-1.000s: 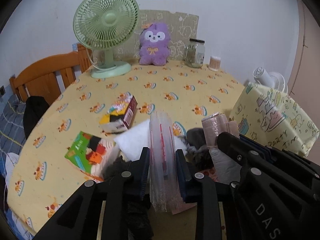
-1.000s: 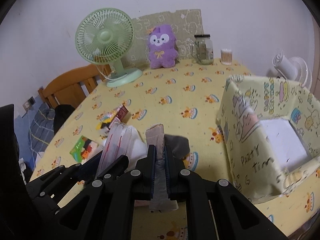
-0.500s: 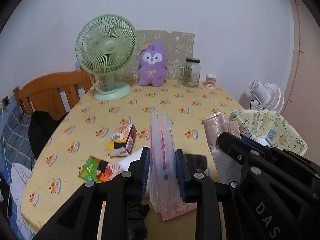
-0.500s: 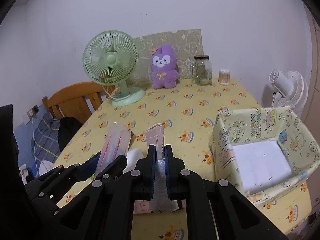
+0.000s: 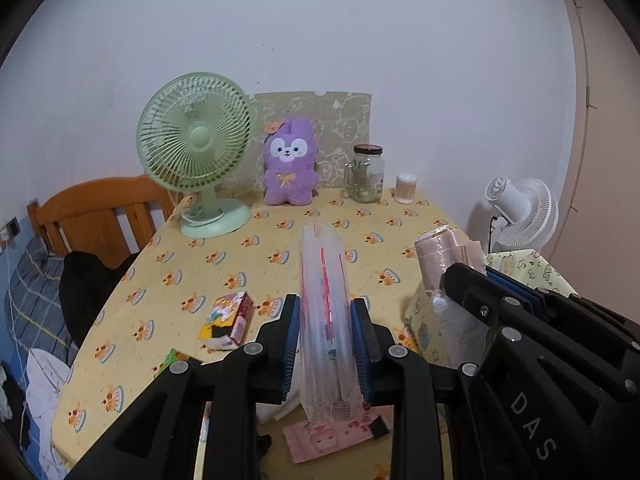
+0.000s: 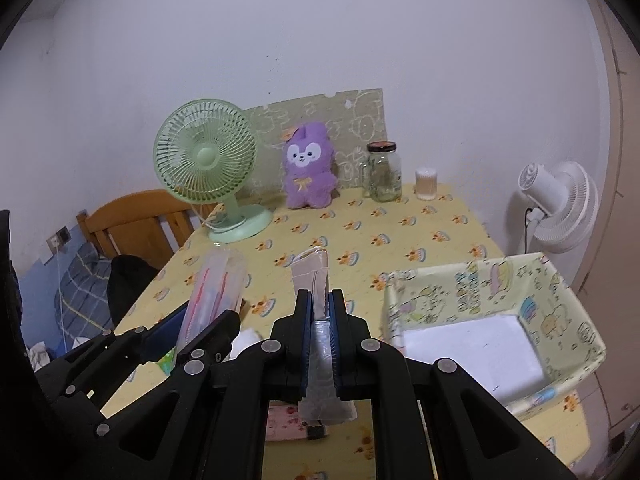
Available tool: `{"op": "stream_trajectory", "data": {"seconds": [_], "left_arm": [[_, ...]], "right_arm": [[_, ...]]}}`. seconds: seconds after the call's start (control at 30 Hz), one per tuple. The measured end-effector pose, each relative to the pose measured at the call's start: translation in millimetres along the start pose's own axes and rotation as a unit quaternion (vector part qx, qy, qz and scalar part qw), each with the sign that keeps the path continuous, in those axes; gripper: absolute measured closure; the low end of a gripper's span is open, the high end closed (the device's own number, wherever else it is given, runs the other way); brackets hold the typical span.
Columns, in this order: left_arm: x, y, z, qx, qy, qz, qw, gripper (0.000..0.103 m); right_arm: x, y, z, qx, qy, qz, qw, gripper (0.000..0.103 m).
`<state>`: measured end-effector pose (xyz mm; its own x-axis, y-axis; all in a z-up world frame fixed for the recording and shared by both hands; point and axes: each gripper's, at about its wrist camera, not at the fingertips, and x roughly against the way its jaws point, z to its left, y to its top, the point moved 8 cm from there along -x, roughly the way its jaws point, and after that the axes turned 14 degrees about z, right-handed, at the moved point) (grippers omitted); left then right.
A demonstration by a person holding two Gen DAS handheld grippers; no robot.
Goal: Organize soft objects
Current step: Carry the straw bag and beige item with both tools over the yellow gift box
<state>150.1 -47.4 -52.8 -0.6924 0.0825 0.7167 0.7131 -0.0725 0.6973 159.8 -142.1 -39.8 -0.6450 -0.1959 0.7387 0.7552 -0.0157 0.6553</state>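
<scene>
My left gripper (image 5: 325,312) is shut on a clear plastic pack with red lines (image 5: 326,280) and holds it upright above the table. It also shows in the right wrist view (image 6: 218,292). My right gripper (image 6: 320,304) is shut on a beige wrapped pack (image 6: 314,276), also held up; it shows in the left wrist view (image 5: 444,248). A yellow patterned fabric basket (image 6: 568,292) with a white base stands on the table at right. A purple plush rabbit (image 5: 289,168) sits at the table's far edge.
A green desk fan (image 5: 196,148), a glass jar (image 5: 366,174) and a cotton-swab pot (image 5: 406,188) stand at the back. A small colourful box (image 5: 230,314) and a pink card (image 5: 320,438) lie near the front. A wooden chair (image 5: 96,216) and a white floor fan (image 5: 520,212) flank the table.
Both grippers have risen and pulled back with their packs; the table and its objects now look lower and farther away. The basket has come fully into the right wrist view.
</scene>
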Motion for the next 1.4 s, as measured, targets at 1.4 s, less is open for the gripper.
{"op": "stream_trajectory", "data": {"seconds": [1.4], "left_arm": [[-56.1, 27.9, -167.7, -0.118, -0.087, 0.009, 0.9892, 0.075]], "right_arm": [[4.7, 5.3, -173.9, -0.077, -0.119, -0.018, 0.99, 0.092]]}}
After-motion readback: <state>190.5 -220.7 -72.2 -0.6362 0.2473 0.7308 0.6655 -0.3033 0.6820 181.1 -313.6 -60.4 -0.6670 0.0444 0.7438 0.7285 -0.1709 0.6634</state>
